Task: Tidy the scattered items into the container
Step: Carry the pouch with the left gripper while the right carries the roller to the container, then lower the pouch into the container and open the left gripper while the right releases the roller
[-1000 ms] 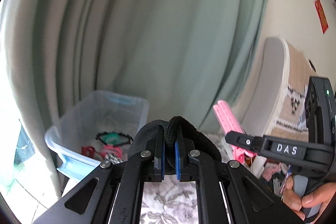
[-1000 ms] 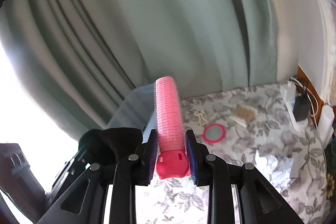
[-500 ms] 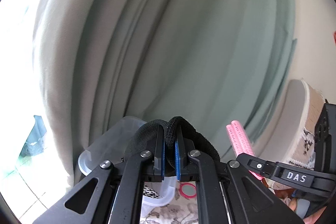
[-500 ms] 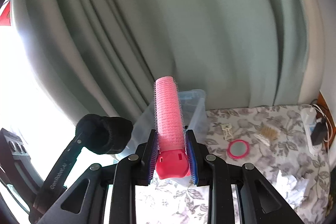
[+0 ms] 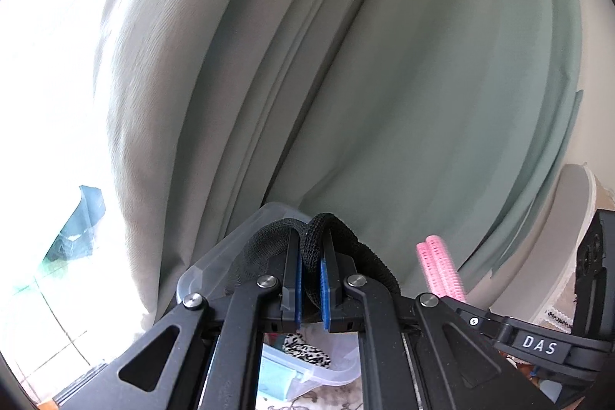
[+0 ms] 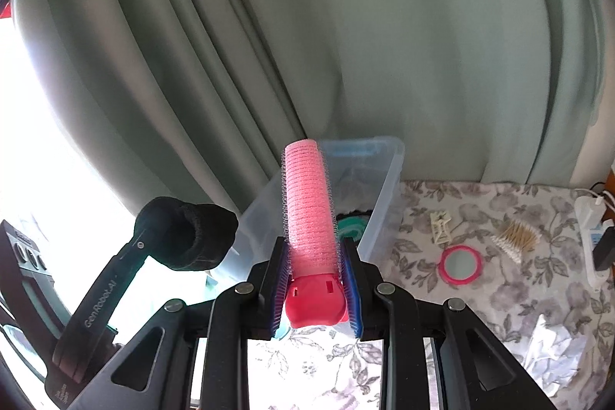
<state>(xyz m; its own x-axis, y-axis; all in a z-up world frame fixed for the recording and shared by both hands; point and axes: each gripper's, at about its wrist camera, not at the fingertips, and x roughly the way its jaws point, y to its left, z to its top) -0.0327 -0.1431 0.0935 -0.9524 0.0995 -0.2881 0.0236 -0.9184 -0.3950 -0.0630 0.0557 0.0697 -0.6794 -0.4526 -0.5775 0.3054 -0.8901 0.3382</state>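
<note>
Grey-green curtain (image 6: 346, 25) behind; left gripper (image 5: 310, 279) jaws pinch black knitted hairband (image 5: 338, 237), right gripper (image 6: 315, 279) jaws clamp pink cylindrical hair roller (image 6: 307, 202) before clear plastic container (image 6: 384, 187)

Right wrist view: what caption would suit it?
Pink hair roller clamped upright in the jaws, clear plastic bin just behind it.

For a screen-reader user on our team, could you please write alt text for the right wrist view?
The right gripper is shut on a pink hair roller, held upright before a clear plastic bin on a floral cloth. To its left, the left gripper holds a black headband; a pink mirror lies right.
</note>
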